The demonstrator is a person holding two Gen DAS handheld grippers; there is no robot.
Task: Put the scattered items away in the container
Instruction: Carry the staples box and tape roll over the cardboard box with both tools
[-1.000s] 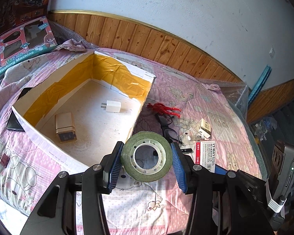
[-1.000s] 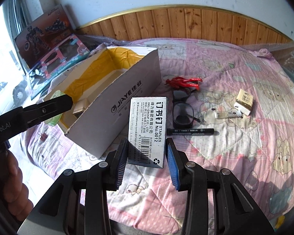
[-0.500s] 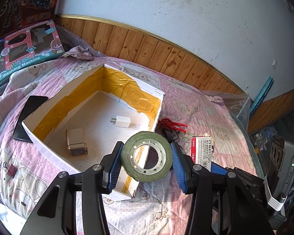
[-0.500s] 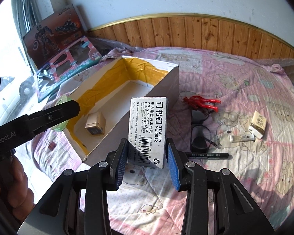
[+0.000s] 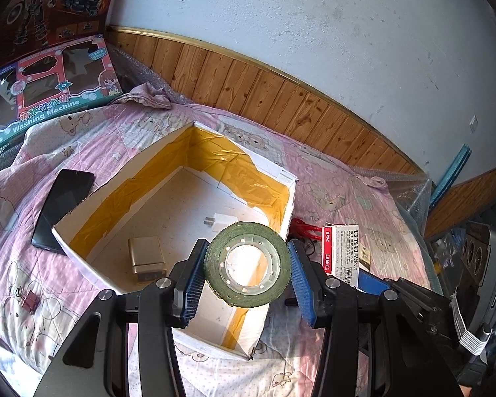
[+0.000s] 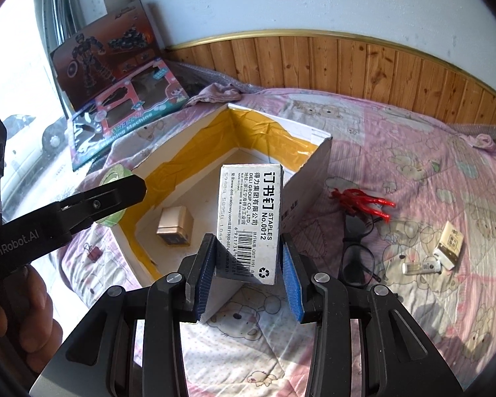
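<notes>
Carrying two items to the box (image 5: 291, 198), both loads over or near its near end, drop step next. Left gripper (image 5: 246, 273): blue pads closed on the outer rim of the tape roll (image 5: 246, 269), roll upright with its hole facing the camera, hanging over the near right part of the box interior; gold block (image 5: 147, 258) sits ahead-left of it on the box floor, white charger (image 5: 221, 222) straight ahead past the roll, so releasing here looks like it lands on bare floor. Near wall is below the fingers, right wall just right of the roll: little margin that side, plenty ahead and left. Phone (image 5: 61, 210) and binder clip (image 5: 29, 299) lie outside the box, far left. Right gripper (image 6: 248, 273): closed on the lower half of the staples box (image 6: 249, 221), held upright above the box's near right corner, so it probably needs to move forward-left to clear the wall before opening. Left gripper's finger crosses left of it; keep them apart. Still on the quilt (image 6: 413, 172) to the right: red clip (image 6: 360, 200), glasses (image 6: 358, 253), small vial (image 6: 420, 267), cream packet (image 6: 449, 244).
</notes>
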